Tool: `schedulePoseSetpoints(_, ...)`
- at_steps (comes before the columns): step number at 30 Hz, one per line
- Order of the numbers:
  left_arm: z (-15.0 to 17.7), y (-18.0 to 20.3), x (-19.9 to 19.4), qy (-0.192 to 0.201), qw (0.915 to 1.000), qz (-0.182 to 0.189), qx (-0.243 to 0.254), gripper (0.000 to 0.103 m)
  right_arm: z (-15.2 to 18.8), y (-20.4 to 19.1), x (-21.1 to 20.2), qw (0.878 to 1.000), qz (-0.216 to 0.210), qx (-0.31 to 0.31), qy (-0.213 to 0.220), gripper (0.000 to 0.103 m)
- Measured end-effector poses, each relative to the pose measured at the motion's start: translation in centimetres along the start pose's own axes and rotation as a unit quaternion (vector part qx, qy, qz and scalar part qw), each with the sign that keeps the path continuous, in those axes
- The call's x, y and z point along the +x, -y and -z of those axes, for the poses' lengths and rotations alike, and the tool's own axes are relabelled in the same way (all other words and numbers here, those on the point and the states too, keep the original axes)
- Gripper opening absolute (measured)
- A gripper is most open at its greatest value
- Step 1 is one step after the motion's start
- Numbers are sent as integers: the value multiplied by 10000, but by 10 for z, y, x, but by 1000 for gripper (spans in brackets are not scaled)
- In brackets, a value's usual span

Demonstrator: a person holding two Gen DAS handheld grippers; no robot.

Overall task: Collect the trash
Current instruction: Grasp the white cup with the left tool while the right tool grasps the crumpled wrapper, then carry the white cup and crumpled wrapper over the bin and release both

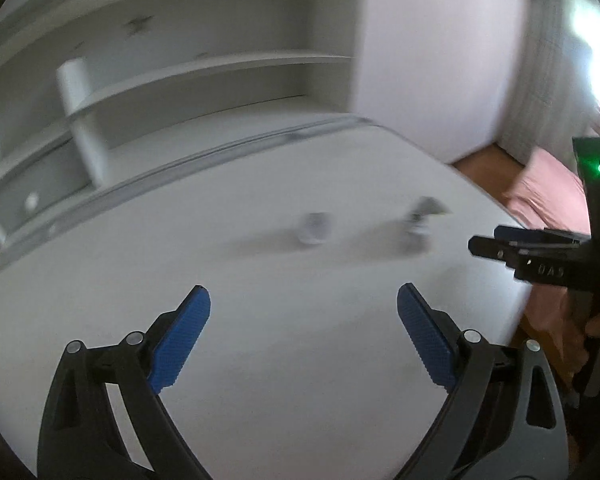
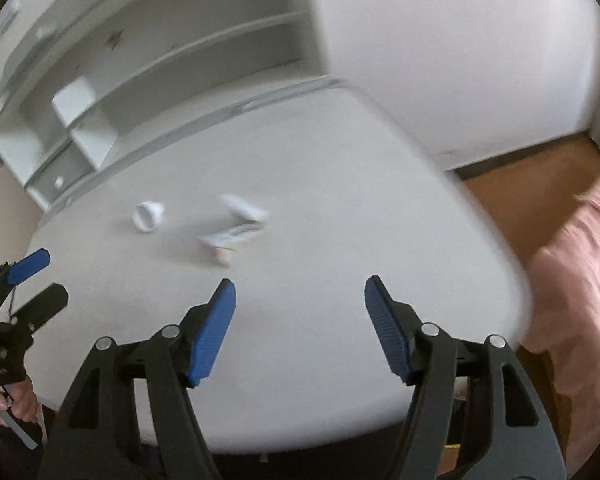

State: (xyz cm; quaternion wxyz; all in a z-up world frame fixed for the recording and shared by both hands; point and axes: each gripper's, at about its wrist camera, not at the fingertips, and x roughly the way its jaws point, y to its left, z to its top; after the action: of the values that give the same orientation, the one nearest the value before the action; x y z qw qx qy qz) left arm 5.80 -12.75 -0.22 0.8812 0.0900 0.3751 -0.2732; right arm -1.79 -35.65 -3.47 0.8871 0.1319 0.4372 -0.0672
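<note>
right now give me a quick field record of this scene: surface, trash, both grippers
surface: white rounded table
trash 1: small white plastic cup, lying on its side
trash 2: crumpled white wrapper pieces, right of the cup, blurred
left hand-held gripper: open, empty, above the table's near part
right hand-held gripper: open, empty, short of the trash
behind table: white shelf unit
collected: nothing in either gripper

Soft, even daylight; window glare blows out the upper right. Motion blur smears the shelving; fisheye curvature bends the desk edges.
</note>
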Motion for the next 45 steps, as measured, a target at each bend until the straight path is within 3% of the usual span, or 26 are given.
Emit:
schedulePoseSetpoints(7,1,-21,18,-162,9995,-73,-279,92,-22,-37,39,9993,149,-297,-159,64)
schedulePoseSetpoints(11,-5,-18,32,-209,9994,-68,-256,92,-23,-39,46,9987,305,-369,-164,56)
schedulePoseSetpoints(13,-8,-16,41,-266,9993,-30,-250,92,-25,-39,47,9981,409,-449,-121,48)
schedulePoseSetpoints(15,-12,-10,50,-317,9993,-16,-208,92,-24,-37,47,9980,394,-486,-91,31)
schedulePoseSetpoints(18,-19,0,62,-334,9993,-26,-139,92,-23,-31,44,9986,289,-438,-76,18)
schedulePoseSetpoints(29,-32,19,111,-660,9974,-103,-255,90,-21,-24,39,9988,234,-419,-64,18)
schedulePoseSetpoints(33,-34,24,114,-645,9975,-219,-208,74,-19,-17,36,9991,240,-352,-34,18)
schedulePoseSetpoints(35,-34,26,111,-630,9975,-289,-165,50,-16,-10,30,9993,243,-301,1,18)
schedulePoseSetpoints(37,-34,30,109,-645,9974,-305,-133,33,-13,-1,22,9994,257,-225,57,18)
schedulePoseSetpoints(42,-34,60,103,-628,9980,-50,-4,33,6,43,-10,9985,474,163,198,18)
schedulePoseSetpoints(45,-31,101,96,-569,9976,311,230,33,28,83,-33,9955,757,518,253,18)
